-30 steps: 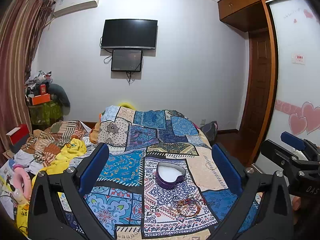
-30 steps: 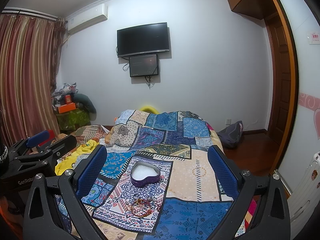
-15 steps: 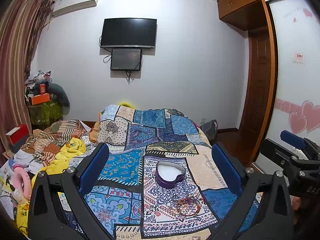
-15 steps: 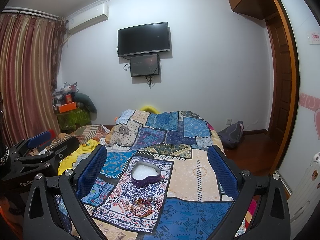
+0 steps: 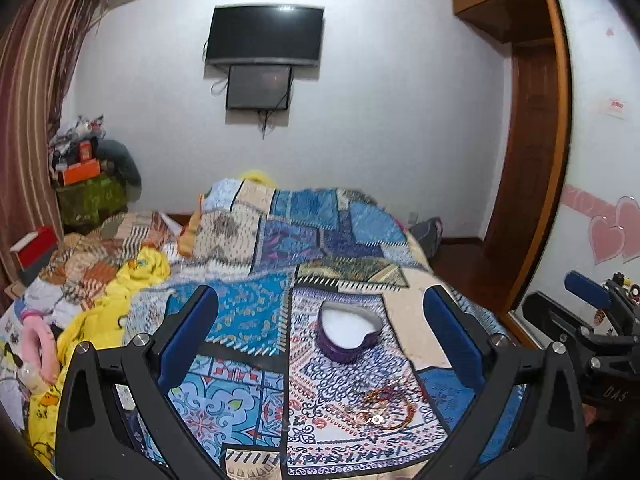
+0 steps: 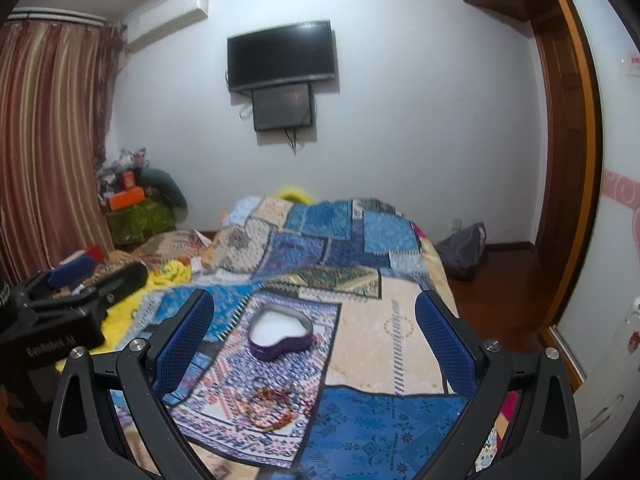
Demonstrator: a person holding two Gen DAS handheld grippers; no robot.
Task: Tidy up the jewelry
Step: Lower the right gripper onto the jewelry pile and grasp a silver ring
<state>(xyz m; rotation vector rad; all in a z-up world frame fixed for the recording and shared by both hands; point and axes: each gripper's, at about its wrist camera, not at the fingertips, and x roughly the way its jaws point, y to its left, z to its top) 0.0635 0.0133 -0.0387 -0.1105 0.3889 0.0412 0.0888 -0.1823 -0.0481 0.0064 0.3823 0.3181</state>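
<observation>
The left gripper [image 5: 320,344] hangs over a patchwork quilt [image 5: 256,312], its 2 blue-padded fingers [image 5: 188,336] spread wide and empty. Between them lies a purple heart-shaped box [image 5: 347,334] (white inside), with a tangle of bracelets [image 5: 382,404] nearer. The right gripper [image 5: 588,312] shows at the right edge.

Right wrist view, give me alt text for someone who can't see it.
The open right gripper hangs over a patchwork bedspread, with an empty purple heart-shaped box ahead and a small pile of bracelets nearer the camera. The left gripper, also open, shows at the left edge. A dark TV hangs on the white wall beyond the bed.
</observation>
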